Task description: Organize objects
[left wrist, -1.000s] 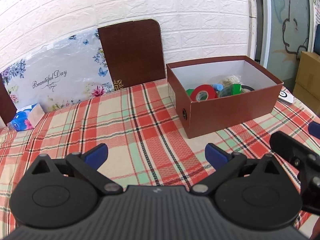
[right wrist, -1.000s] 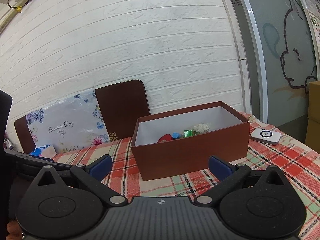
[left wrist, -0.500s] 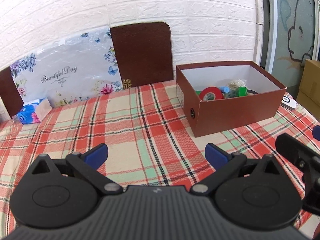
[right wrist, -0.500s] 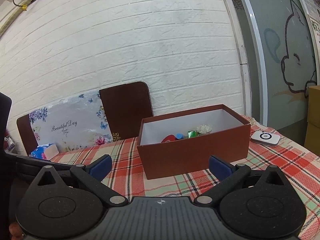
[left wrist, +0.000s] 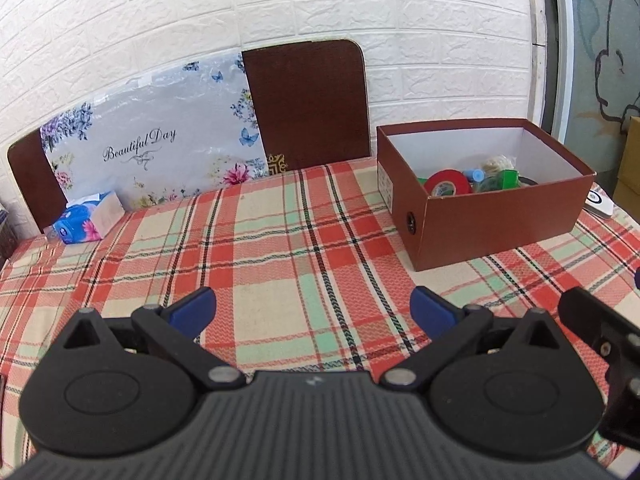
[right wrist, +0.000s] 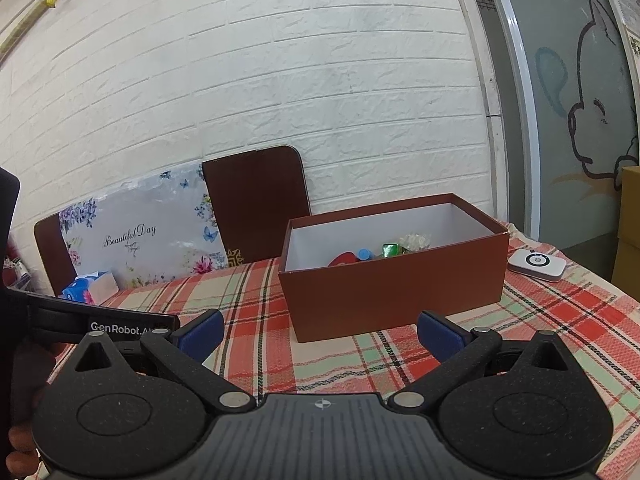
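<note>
A brown cardboard box (left wrist: 500,228) stands open on the plaid tablecloth (left wrist: 280,248) at the right; it also shows in the right wrist view (right wrist: 392,300). Inside lie a red tape roll (left wrist: 447,187), a blue cap (left wrist: 477,176), a green item (left wrist: 508,178) and a pale bundle (left wrist: 496,163). My left gripper (left wrist: 312,308) is open and empty, held above the cloth left of the box. My right gripper (right wrist: 320,332) is open and empty, in front of the box.
A tissue pack (left wrist: 86,222) lies at the back left. A floral board (left wrist: 152,148) and a brown board (left wrist: 308,104) lean on the brick wall. A white round-buttoned device (right wrist: 538,264) lies right of the box. The other gripper shows at the left edge (right wrist: 92,320).
Both grippers have drawn back and risen a little from the box, which looks smaller and farther. The jaws stay open and empty.
</note>
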Available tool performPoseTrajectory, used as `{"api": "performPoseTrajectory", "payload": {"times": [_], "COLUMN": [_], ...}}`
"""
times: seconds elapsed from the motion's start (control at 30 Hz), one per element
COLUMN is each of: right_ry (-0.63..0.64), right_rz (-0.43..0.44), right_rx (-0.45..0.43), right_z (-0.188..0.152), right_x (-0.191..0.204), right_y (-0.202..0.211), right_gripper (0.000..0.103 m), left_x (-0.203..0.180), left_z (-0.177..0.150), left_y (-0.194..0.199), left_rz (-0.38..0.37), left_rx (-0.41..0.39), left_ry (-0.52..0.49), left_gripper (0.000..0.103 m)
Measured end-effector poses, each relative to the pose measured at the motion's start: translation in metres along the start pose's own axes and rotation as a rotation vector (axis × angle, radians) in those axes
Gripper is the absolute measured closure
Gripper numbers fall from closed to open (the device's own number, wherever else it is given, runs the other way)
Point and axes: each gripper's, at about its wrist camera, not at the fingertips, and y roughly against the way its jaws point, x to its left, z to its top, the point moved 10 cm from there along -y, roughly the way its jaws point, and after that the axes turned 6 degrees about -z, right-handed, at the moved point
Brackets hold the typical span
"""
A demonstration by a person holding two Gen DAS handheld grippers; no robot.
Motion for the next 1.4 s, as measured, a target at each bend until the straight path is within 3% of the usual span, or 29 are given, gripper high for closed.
{"api": "performPoseTrajectory", "payload": {"times": [1.4], "right_ry": [0.031], "right_rz": [0.007], "right_rx": [0.102], "right_z": [-0.018], "right_x": [0.009], "right_y": [-0.024], "right_gripper": [0.001], "left_x": [0.001], "left_z": [-0.012], "left_y": [-0.028], "left_rz": [-0.050], "left_rx": [0.098], "left_ry": [0.038], "left_gripper": [0.000]}}
